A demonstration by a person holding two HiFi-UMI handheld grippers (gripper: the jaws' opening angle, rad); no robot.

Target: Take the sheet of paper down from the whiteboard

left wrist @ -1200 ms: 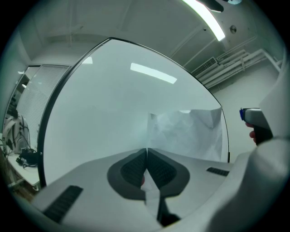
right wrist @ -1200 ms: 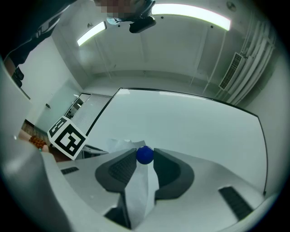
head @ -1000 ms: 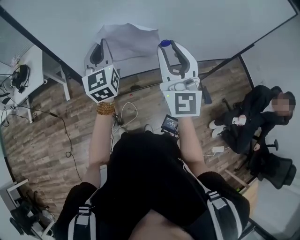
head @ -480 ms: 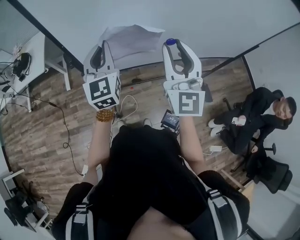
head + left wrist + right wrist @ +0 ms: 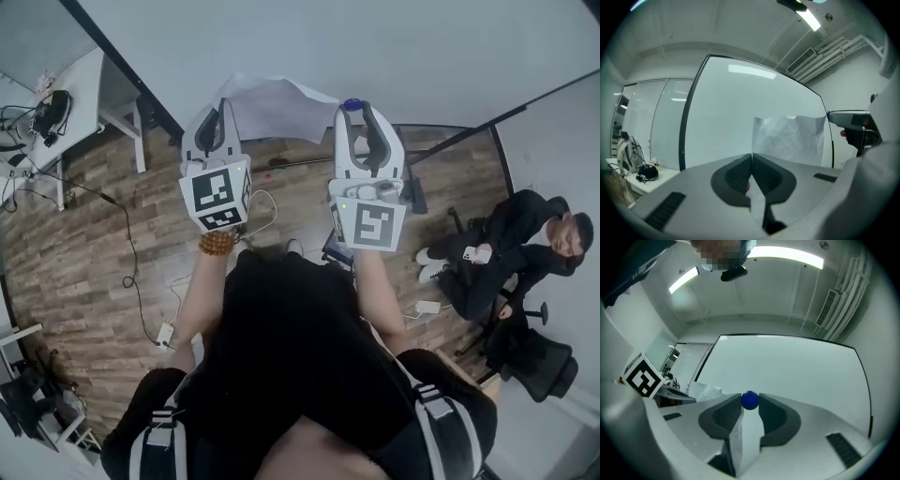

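Left gripper (image 5: 751, 158): jaws pressed together, pinching the left edge of a crumpled white paper sheet (image 5: 277, 108). The sheet is up against the glossy white whiteboard (image 5: 394, 47), spanning both grippers. Right gripper (image 5: 750, 405): jaws slightly apart, clamped on a small round blue magnet (image 5: 352, 105), with the sheet's edge between them too. A seated person in black (image 5: 511, 244) is at far right.

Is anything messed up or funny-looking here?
Yes. The sheet of paper is wrinkled all over, with a wavy top edge. The left tool pinches its edge, and the right tool grips a blue ball.
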